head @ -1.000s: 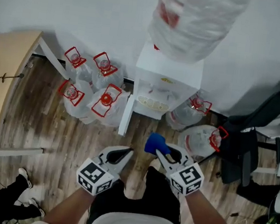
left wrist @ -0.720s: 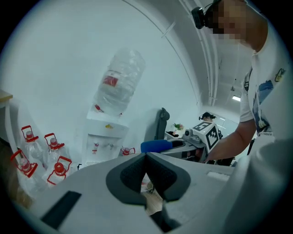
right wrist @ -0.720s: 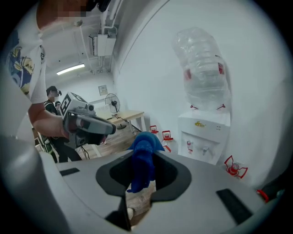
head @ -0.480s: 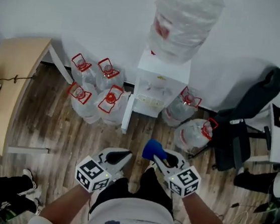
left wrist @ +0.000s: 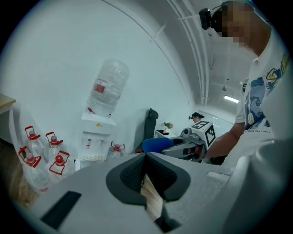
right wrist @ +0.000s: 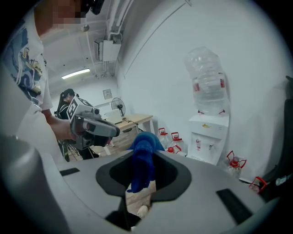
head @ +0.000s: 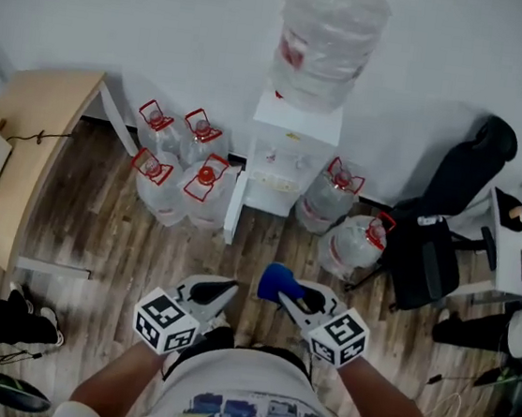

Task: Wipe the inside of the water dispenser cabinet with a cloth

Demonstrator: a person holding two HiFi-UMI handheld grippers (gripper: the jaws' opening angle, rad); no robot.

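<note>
The white water dispenser [head: 289,154] stands against the wall with a big clear bottle [head: 325,36] on top. Its lower cabinet door [head: 233,211] hangs open to the left. My right gripper [head: 284,295] is shut on a blue cloth [head: 273,281], held well short of the dispenser, over the wooden floor. In the right gripper view the cloth [right wrist: 143,157] sticks up between the jaws, with the dispenser [right wrist: 207,137] far ahead. My left gripper [head: 229,287] hovers beside it, shut with nothing between its pads [left wrist: 132,173].
Several red-handled water jugs [head: 175,178] stand left of the dispenser, and two more [head: 344,223] on its right. A wooden desk [head: 17,154] is at the left and a black office chair [head: 437,239] at the right. A seated person's legs [head: 1,322] show lower left.
The view has pulled back and up, so the dispenser looks smaller and farther off. Both grippers keep their pose, the cloth still in the right one.
</note>
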